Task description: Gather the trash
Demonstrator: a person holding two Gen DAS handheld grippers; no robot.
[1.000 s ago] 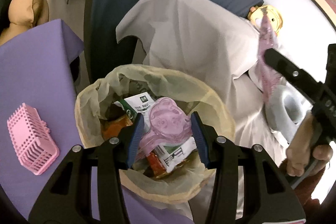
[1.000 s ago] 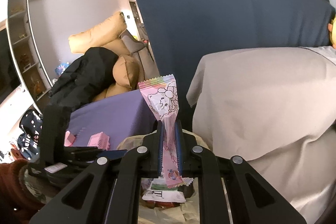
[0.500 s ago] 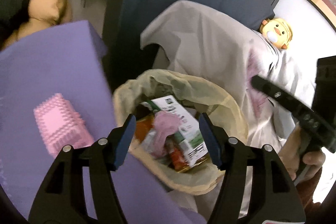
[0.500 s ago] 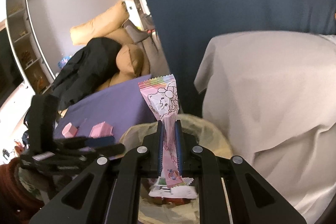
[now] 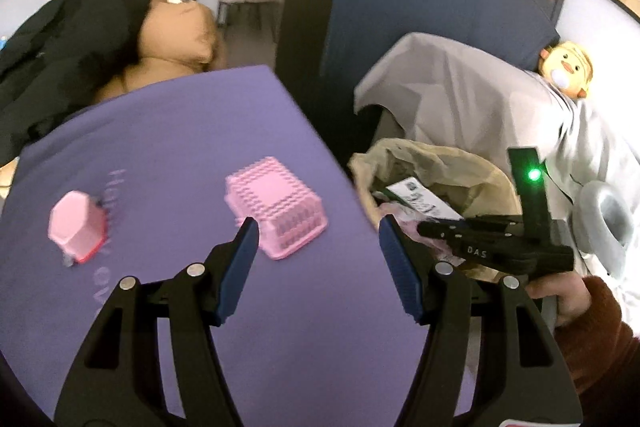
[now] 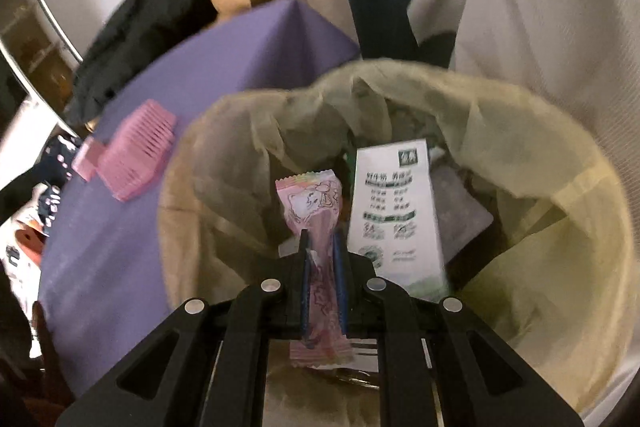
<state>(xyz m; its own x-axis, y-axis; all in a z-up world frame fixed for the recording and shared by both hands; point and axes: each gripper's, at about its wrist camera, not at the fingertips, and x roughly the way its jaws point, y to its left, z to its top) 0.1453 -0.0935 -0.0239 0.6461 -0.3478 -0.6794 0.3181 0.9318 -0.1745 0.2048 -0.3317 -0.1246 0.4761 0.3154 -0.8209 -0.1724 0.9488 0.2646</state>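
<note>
Left claw (image 5: 316,251) jaws apart, empty, right claw (image 6: 322,259) clamped, pointing down

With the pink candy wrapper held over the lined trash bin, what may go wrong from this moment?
1. The thin pink cartoon-printed candy wrapper is pinched flat in the shut right tool; it may cling to a pad when released.
2. The loose yellowish plastic bin liner folds inward, so the tool could snag it.
3. The open left tool is over the purple cloth-covered table, close to the pink slatted plastic basket, and might knock it.
</note>
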